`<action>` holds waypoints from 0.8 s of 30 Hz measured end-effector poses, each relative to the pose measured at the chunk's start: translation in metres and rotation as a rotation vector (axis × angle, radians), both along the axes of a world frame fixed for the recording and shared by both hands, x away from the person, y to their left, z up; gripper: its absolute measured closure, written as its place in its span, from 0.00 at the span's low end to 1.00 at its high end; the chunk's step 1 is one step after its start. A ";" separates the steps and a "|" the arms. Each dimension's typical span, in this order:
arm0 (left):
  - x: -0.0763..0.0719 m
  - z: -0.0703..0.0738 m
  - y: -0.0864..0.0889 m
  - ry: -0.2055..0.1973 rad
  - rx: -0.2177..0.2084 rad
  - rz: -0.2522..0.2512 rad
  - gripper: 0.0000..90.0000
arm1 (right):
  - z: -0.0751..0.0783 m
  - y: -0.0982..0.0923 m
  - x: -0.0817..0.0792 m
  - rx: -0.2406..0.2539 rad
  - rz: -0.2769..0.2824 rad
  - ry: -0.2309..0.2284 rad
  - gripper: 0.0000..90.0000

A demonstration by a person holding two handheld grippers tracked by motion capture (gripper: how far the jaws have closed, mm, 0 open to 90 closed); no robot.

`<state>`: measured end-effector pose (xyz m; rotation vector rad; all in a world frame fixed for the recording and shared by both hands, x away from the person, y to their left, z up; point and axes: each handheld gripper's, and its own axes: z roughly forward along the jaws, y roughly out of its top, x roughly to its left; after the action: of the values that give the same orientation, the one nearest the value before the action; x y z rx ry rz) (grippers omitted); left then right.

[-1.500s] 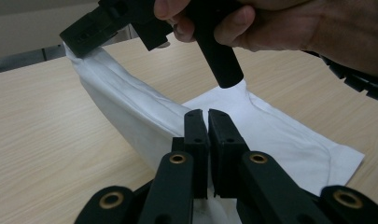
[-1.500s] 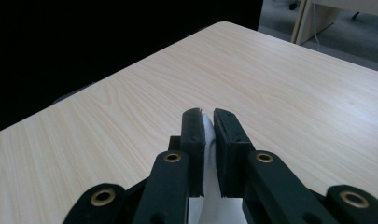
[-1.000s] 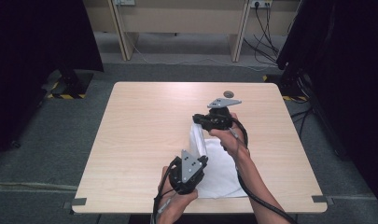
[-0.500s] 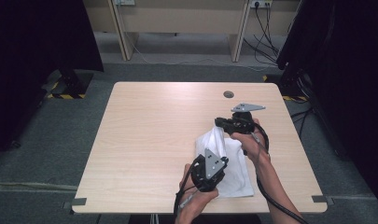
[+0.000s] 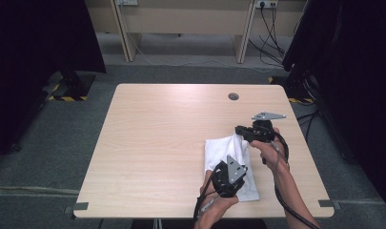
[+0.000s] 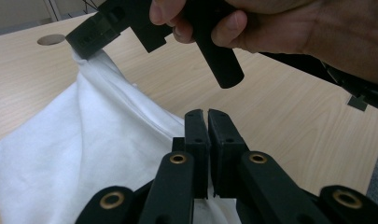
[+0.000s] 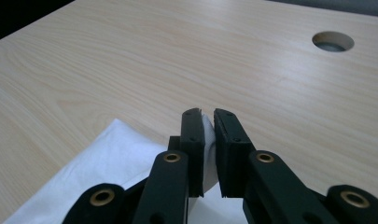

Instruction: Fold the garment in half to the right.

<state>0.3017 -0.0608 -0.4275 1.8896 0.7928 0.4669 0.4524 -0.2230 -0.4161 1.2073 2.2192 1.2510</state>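
On the right half of the surface [image 5: 147, 143], a white cloth [image 5: 224, 150] is lying folded, long axis running from the person's near edge up and slightly left toward the far side. Right gripper [image 5: 243, 131] is pinching the cloth's far end, a strip of white fabric showing between its nearly closed jaws in the right gripper view [image 7: 206, 135]; that corner is lifting off the wood into a peak. Left gripper [image 5: 227, 172] is sitting over the near end, jaws pressed together [image 6: 206, 126] with fabric bunching at their base, so it is clamping the cloth [image 6: 84, 154] there too. Cloth is hanging taut-ish between the two grips, sloping down from the raised far corner. Near end is lying close to the surface's front edge; right edge is near, past the right hand. Wide bare wood is opening to the left and toward the far side, where a round cable hole [image 5: 233, 96] is sitting well apart from the cloth.
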 end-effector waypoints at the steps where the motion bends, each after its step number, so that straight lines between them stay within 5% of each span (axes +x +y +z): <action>1: 0.001 -0.002 -0.002 0.004 -0.005 -0.001 0.95 | -0.003 -0.002 0.000 -0.001 -0.005 0.004 0.92; 19: 0.011 -0.029 -0.028 0.055 0.006 -0.039 0.93 | -0.027 -0.016 0.009 -0.023 -0.037 0.053 0.89; 24: 0.012 -0.031 -0.024 0.049 -0.021 -0.035 0.73 | -0.027 -0.021 0.010 -0.045 -0.063 0.060 0.76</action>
<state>0.3134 -0.0848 -0.4584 1.8982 0.7921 0.3903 0.4624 -0.2442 -0.4427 1.3037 2.2206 1.1483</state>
